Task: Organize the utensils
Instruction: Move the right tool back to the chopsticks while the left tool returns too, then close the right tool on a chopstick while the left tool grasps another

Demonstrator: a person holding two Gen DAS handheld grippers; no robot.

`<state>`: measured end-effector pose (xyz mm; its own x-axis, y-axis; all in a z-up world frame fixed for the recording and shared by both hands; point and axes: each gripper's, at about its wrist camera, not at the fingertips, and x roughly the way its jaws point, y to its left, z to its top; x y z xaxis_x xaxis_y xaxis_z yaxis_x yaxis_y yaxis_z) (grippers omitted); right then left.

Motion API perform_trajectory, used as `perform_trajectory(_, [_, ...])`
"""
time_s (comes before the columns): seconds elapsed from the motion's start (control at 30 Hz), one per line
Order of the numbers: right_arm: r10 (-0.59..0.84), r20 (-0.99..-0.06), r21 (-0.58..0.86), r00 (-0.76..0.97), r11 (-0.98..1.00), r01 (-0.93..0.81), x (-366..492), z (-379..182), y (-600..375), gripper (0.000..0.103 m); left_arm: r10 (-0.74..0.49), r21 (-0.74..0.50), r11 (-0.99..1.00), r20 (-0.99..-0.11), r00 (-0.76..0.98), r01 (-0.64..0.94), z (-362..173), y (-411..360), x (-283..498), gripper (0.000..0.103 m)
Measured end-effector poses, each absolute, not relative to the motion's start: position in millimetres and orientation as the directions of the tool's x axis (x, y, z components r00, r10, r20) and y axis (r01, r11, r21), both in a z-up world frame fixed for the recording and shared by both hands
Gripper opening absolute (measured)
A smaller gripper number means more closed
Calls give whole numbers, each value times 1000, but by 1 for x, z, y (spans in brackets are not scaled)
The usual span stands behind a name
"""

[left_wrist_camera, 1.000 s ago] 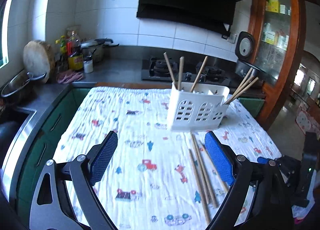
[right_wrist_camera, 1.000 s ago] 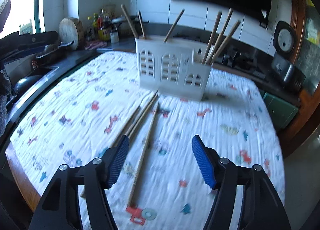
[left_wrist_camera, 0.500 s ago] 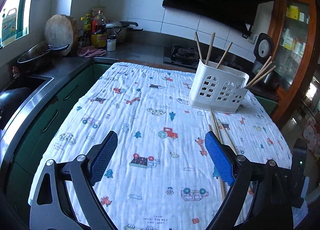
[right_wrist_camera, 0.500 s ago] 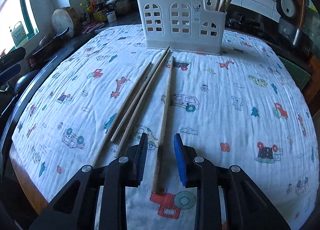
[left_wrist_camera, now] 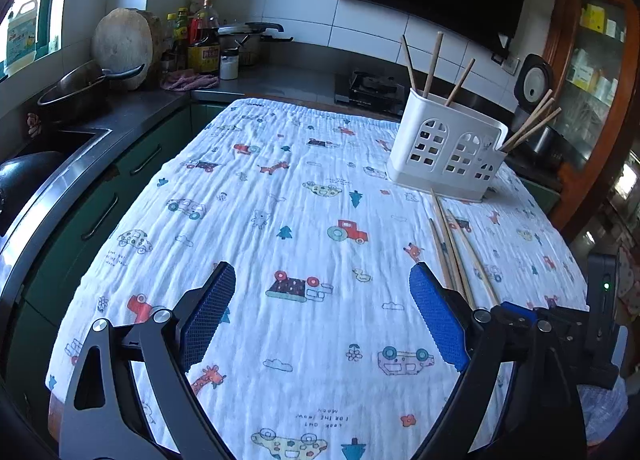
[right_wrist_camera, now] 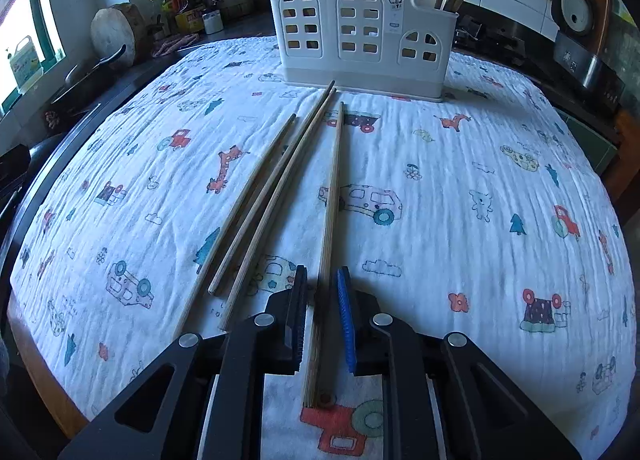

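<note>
The right claw (right_wrist_camera: 322, 300) is low over the table (right_wrist_camera: 460, 164), its jaws closing around the near end of a single chopstick (right_wrist_camera: 333, 196) that lies on the printed cloth (right_wrist_camera: 480, 260); I cannot tell whether the pads press it yet. Three more chopsticks (right_wrist_camera: 256, 204) lie just left of it, all pointing toward the white utensil holder (right_wrist_camera: 360, 28) at the far side, which has chopsticks standing in it. The left claw (left_wrist_camera: 322, 316) hangs wide open and empty above bare cloth, the loose chopsticks to its right.
</note>
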<state>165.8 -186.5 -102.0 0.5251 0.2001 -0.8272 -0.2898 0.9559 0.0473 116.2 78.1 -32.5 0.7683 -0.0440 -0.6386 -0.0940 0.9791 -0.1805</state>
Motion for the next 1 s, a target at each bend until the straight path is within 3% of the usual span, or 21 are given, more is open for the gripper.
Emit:
perform_trajectory(0.33, [134,-825,-46,549,952,-302,162,-104,-178,9,-60,-183,980,-665,744,-84,-44,69,114,88])
perform_trajectory(0.67, [161,-809,-7,566,959,-284,158,-96,-190,7,-147,-198,980,-696,703,8,-57,30,110,86])
perform_trajectory(0.83, [186,-774,14,605,961,-278,151,-77,-204,7,-210,-221,973,-720,662,68,-67,2,112,79])
perform_trajectory(1.0, [206,-723,24,660,961,-274,143,-50,-219,7,-269,-265,959,-745,611,99,-80,-16,120,65])
